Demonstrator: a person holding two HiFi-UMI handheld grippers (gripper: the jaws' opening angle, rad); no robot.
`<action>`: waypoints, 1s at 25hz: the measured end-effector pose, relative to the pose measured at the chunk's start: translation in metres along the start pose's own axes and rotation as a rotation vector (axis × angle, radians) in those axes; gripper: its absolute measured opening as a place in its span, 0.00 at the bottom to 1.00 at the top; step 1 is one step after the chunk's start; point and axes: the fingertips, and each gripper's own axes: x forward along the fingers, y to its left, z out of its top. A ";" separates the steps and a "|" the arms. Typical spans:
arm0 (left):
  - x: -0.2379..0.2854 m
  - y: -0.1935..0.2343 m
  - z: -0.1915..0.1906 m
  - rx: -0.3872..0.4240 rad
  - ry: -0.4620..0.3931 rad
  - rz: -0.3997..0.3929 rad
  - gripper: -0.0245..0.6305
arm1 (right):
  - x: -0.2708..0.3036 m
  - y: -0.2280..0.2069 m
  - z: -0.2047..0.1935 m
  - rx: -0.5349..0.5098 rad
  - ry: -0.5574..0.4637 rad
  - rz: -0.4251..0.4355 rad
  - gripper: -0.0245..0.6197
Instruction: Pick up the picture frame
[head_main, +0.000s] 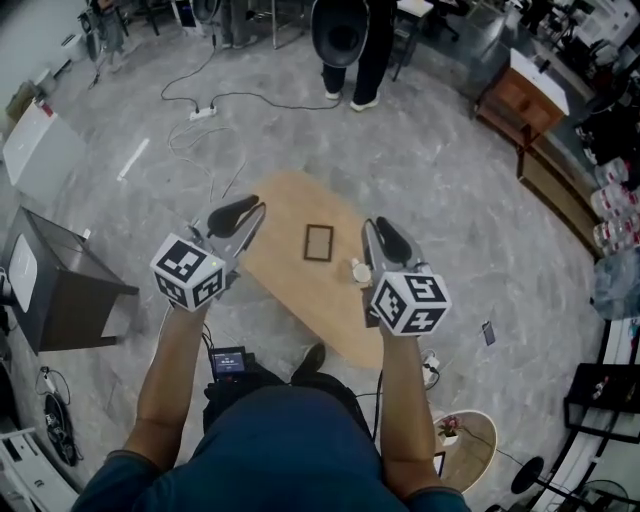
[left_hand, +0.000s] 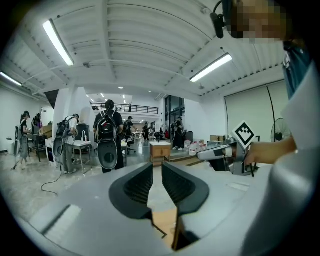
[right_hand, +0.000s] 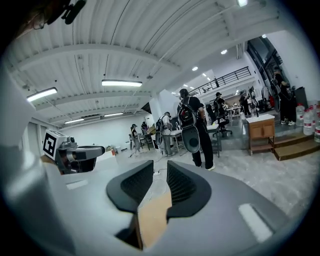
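While the picture frame (head_main: 318, 242) lies flat near the middle of the oval wooden table (head_main: 285, 195), dark rim upward and nothing touching it, it looks free to be taken from above or by an edge. A small pale object (head_main: 360, 270) sits near its lower right corner. I cannot make out what it is (a knob or a little pot, perhaps), and it may crowd an approach from that side.

The left gripper (head_main: 248, 212) and the right gripper (head_main: 378, 236) flank the frame, one on each side and both well apart from it. I read this as a ready stance before the reach, not a grasp. Each gripper view shows its jaws a narrow slit apart with nothing between them, and only a wedge of table top shows through the gap.

In the left gripper view a thin dark line low in that gap may be a corner of the frame, but too little shows to be sure. Both gripper views look out level across the hall, so the frame's face is out of their sight. The head view shows the frame too small to tell its thickness or whether it holds glass.
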 end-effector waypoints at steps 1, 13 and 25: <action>0.006 0.001 -0.002 -0.004 0.009 0.003 0.12 | 0.005 -0.006 0.000 0.005 0.003 0.004 0.15; 0.083 0.045 -0.064 -0.086 0.112 -0.037 0.12 | 0.077 -0.055 -0.037 0.073 0.082 -0.033 0.15; 0.189 0.110 -0.230 -0.263 0.320 -0.145 0.12 | 0.190 -0.115 -0.154 0.203 0.220 -0.118 0.15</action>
